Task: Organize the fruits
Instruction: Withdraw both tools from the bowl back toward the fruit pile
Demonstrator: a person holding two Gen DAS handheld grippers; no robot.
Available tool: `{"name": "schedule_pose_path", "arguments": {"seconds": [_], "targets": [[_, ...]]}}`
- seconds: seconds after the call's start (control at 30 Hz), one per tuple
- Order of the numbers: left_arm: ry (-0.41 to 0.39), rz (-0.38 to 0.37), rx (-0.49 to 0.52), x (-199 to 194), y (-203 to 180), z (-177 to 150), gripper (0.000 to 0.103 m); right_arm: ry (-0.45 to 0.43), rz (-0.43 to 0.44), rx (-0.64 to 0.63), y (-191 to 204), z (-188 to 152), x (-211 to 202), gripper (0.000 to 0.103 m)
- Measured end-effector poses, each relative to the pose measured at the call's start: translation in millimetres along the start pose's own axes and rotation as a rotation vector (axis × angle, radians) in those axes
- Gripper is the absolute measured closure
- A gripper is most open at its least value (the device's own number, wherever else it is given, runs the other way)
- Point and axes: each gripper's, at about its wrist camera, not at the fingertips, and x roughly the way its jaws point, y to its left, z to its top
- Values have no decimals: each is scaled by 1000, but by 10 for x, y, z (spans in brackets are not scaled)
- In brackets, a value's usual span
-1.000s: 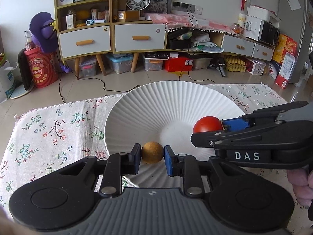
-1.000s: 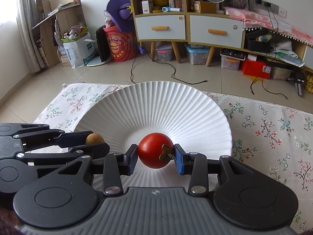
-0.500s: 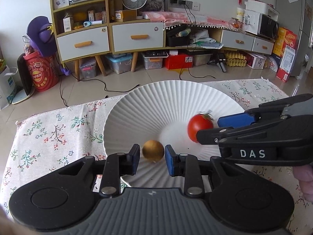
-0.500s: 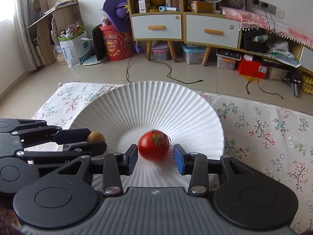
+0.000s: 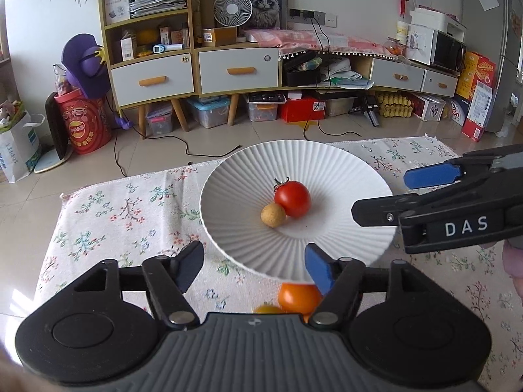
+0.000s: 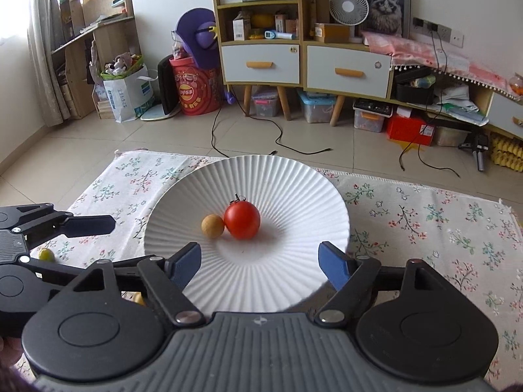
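A white ribbed plate (image 5: 343, 170) (image 6: 294, 176) sits on the flowered cloth. In it a red tomato (image 5: 292, 198) (image 6: 242, 220) touches a small tan round fruit (image 5: 273, 215) (image 6: 212, 225). My left gripper (image 5: 255, 266) is open and empty, near the plate's front edge. My right gripper (image 6: 261, 266) is open and empty, over the plate's near rim. An orange fruit (image 5: 299, 297) and a yellow fruit (image 5: 268, 309) lie on the cloth below the left gripper, partly hidden. A small yellow-green fruit (image 6: 46, 254) lies at the left in the right wrist view.
The flowered cloth (image 5: 124, 209) (image 6: 441, 222) covers a low surface with tiled floor beyond its far edge. Cabinets (image 5: 228, 68), a red bucket (image 5: 83, 124) and storage boxes stand along the far wall. Cables lie on the floor.
Both grippers opened, let go of the tomato and the tan fruit into the plate, and drew back toward me. The two fruits rolled together at the plate's middle.
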Motion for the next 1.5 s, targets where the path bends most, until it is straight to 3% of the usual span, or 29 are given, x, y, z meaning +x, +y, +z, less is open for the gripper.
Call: {"name": "schedule_pose_path", "arguments": {"seconds": [0.17,0.6,0.97,1.23,1.33,1.5], "targets": [[-3,-1,5,-221,21,-90,15,0,-4,18,33,-106,-148,16],[-8,-6,14,-603,120,-356,0,43,-10,-12,194,-373,-355,10],[30,4,18,-635,220,-695,0,35,56,-67,423,-713,-424,7],[64,-67,94,-666,197,-969,0,1,87,-145,563,-986,-535,4],[92,-96,129,-674,163,-1057,0,36,112,-148,605,-1122,-535,3],[73,-123,158,-682,166,-1140,0,63,146,-184,670,-1356,-593,3]]}}
